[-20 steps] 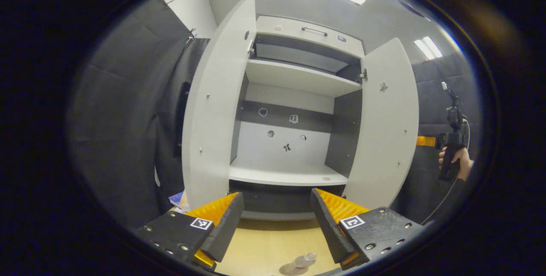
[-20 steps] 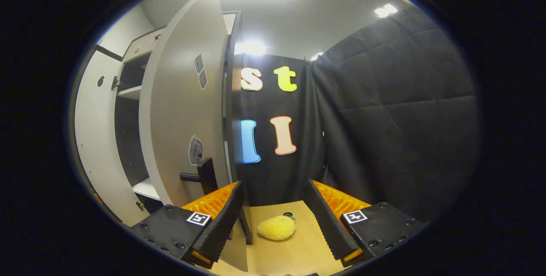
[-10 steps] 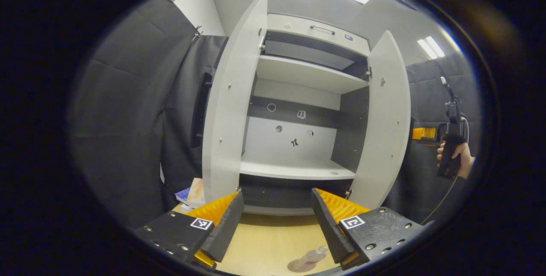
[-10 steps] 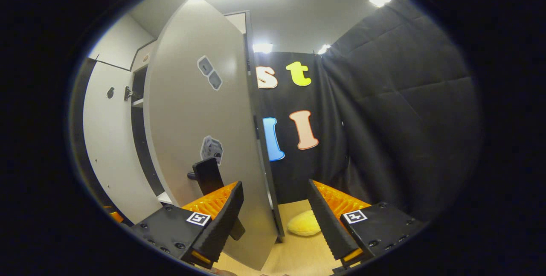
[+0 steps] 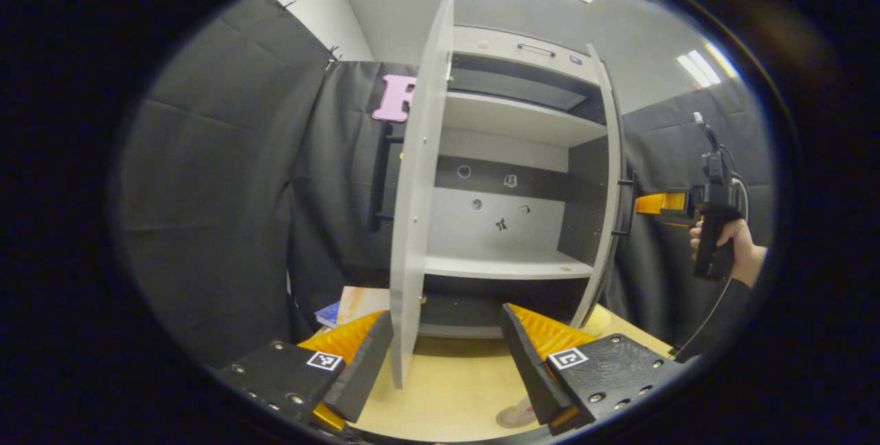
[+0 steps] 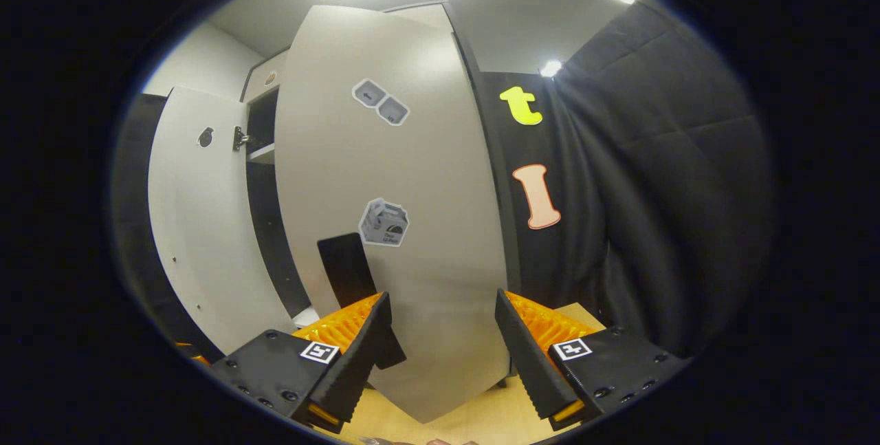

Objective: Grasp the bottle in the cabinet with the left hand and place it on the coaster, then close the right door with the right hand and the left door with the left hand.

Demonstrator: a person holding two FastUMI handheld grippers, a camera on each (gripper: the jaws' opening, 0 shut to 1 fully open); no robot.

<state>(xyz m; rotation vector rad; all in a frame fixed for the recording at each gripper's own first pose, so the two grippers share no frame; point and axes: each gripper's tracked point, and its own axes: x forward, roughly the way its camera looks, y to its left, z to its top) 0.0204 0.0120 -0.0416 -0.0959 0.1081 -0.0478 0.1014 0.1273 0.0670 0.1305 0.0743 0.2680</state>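
Note:
The white cabinet (image 5: 509, 156) stands with bare shelves. In the left gripper view its left door (image 5: 416, 211) shows edge-on and its right door (image 5: 605, 211) is swung partway in. The clear bottle (image 5: 524, 406) stands on a round coaster (image 5: 510, 421) on the table, partly hidden behind one finger of my left gripper (image 5: 447, 362), which is open and holds nothing. A hand holds my right gripper (image 5: 653, 203) against the right door's outer side. In the right gripper view, that door's face (image 6: 412, 177) and black handle (image 6: 347, 269) sit just ahead of my open right gripper (image 6: 440, 355).
The cabinet stands on a light wooden table (image 5: 447, 390). Books (image 5: 347, 304) lie to the left of the cabinet base. The left door's inner face (image 6: 185, 225) still stands wide open. Black cloth walls close in on both sides.
The right door has swung a good way toward shut, with my right gripper following its outer face. My left gripper has shifted left, so the left door now shows edge-on.

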